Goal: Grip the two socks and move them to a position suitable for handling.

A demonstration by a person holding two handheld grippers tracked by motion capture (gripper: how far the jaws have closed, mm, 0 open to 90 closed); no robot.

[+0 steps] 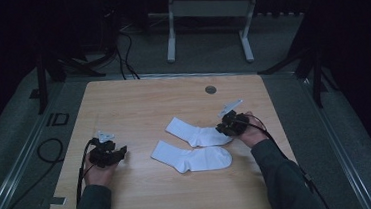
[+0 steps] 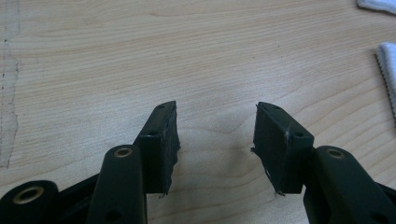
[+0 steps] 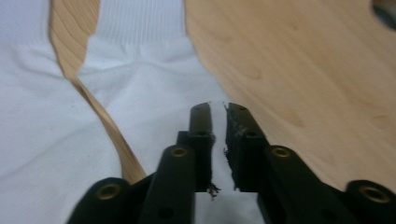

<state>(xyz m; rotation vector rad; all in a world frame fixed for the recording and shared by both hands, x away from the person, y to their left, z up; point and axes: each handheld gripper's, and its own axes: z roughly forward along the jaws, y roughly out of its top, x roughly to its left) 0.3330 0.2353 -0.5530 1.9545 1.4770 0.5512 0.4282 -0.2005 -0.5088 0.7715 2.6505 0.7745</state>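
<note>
The right gripper (image 3: 217, 108) has its two black jaws drawn nearly together over the toe end of the farther white cotton sock (image 1: 197, 133). A sliver of white shows in the narrow gap, but whether cloth is actually pinched there I cannot tell from this blurred close view. That sock lies at about two o'clock from the table's middle, its ribbed cuff pointing toward ten o'clock. The nearer white cotton sock (image 1: 192, 156) lies just beside it toward six o'clock, the two apart along most of their length. At eight o'clock the left gripper (image 2: 215, 122) hovers with its jaws wide apart over the bare light wooden tabletop (image 1: 138, 103), holding nothing, with a sock cuff edge (image 2: 387, 70) off at its two o'clock.

The step in hand is probably taking hold of the far sock's toe. To do it well, press low so the jaws catch both layers, close fully, then lift slowly before dragging.
</note>
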